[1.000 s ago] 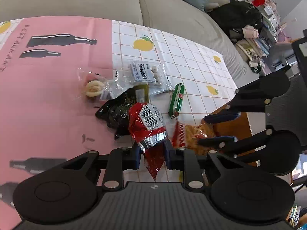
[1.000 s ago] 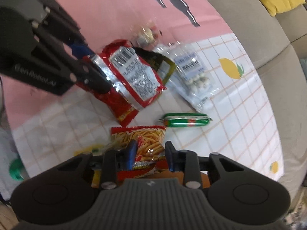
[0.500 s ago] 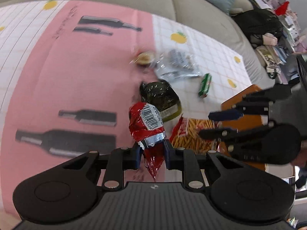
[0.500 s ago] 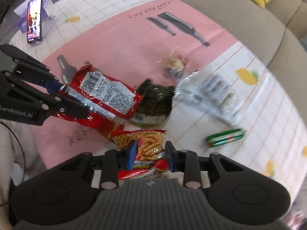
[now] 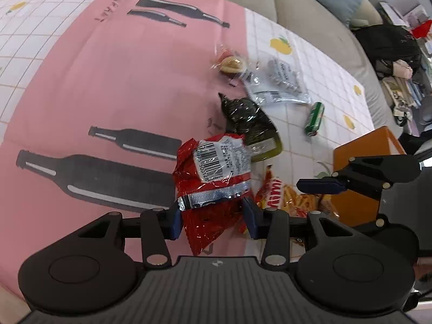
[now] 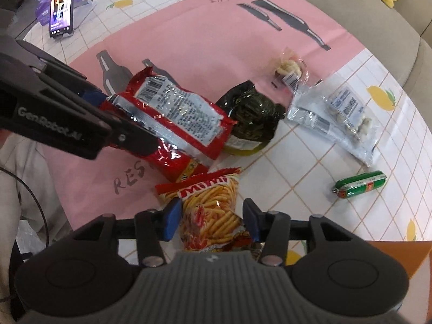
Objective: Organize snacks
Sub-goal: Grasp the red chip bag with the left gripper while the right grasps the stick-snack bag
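Observation:
My left gripper [image 5: 212, 213] stands open around a red foil snack bag [image 5: 216, 172], which lies between its fingers; the same bag shows in the right wrist view [image 6: 175, 118]. My right gripper [image 6: 210, 216] stands open around a yellow-red fries snack bag [image 6: 213, 210], seen at the left wrist view's lower right [image 5: 291, 202]. A dark green pouch [image 6: 251, 118], a clear bag of white candies [image 6: 340, 116], a small wrapped pastry [image 6: 289, 68] and a green sausage stick [image 6: 360, 185] lie on the tablecloth.
An orange box [image 5: 361, 162] stands at the table's right edge beside the right gripper. A phone on a stand [image 6: 60, 5] is at the far left corner. A grey sofa [image 5: 310, 19] runs behind the table. The pink and white tablecloth [image 5: 108, 81] covers the table.
Both sets of jaws have opened wider around their bags. The left gripper has moved left and back over the pink area. The right gripper has pulled back a little.

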